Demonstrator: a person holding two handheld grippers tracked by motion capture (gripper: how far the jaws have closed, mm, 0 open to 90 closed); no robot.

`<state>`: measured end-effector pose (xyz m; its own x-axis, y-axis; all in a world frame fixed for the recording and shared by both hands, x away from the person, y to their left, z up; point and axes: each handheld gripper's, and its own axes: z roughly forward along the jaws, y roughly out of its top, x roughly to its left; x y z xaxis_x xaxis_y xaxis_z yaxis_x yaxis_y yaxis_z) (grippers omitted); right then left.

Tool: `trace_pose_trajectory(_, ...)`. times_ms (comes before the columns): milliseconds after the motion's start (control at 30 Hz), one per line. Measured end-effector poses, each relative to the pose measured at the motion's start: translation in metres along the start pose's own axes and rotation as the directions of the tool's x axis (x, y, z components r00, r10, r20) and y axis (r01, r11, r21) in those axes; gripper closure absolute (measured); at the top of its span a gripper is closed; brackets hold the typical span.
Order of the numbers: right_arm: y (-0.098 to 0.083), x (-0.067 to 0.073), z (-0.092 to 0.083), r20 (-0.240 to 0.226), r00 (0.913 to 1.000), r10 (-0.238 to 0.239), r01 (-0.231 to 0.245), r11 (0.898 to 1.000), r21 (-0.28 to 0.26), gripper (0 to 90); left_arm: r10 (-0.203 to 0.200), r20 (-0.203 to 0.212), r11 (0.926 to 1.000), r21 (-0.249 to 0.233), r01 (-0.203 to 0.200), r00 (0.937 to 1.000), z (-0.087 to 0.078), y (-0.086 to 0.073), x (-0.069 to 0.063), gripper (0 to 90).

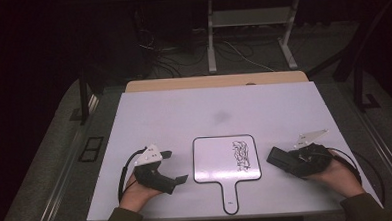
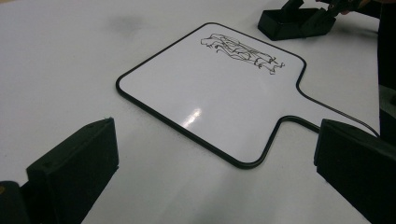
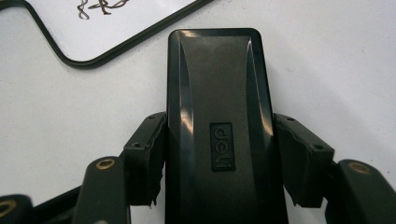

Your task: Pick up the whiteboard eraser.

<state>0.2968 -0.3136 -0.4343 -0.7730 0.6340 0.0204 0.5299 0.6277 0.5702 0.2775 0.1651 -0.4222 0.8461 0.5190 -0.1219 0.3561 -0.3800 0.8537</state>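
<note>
A small white paddle-shaped whiteboard (image 1: 221, 162) with a black rim lies flat at the front middle of the table, its handle toward me. Black scribbles (image 1: 241, 155) mark its right side. My right gripper (image 1: 292, 162) rests on the table just right of the board, shut on a black block eraser (image 1: 280, 158). In the right gripper view both pads press the long sides of the eraser (image 3: 217, 88), which is marked "deli". My left gripper (image 1: 176, 166) sits left of the board, jaws wide apart and empty. In the left gripper view the board (image 2: 205, 88) lies ahead of them.
The white tabletop (image 1: 184, 111) has bare room behind the board, with a faint grey smudge (image 1: 222, 117) there. A wooden strip (image 1: 213, 81) runs along its far edge. Beyond it, a desk frame's legs (image 1: 211, 45) and loose cables lie on the dark floor.
</note>
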Motion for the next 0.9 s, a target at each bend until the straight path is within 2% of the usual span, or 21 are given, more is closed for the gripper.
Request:
trace_pose_trajectory(300,0.0021,0.0006,0.0006,0.009,0.9997,-0.024,0.023,1.0,0.016,38.2,-0.001,0.002,1.0,-0.002,0.001,1.0,-0.0005,0.0003,-0.0001,0.0)
trace_pose_trajectory(467,0.0043,-0.0013,0.0007,-0.006,0.9997,-0.024,0.025,0.999,0.033,38.4,0.001,0.001,1.0,-0.002,-0.001,1.0,-0.0004,0.0004,-0.0004,0.0)
trace_pose_trajectory(833,0.0084,-0.0027,0.0007,-0.021,0.9997,-0.01,0.012,0.998,0.063,39.1,0.003,0.002,1.0,-0.001,-0.003,1.0,0.0,0.0005,-0.0007,0.0)
trace_pose_trajectory(900,0.0086,-0.0046,0.0001,-0.036,0.9993,0.009,-0.007,0.998,0.062,39.1,0.006,0.003,1.0,-0.001,-0.006,1.0,0.0003,0.0005,-0.0004,0.0)
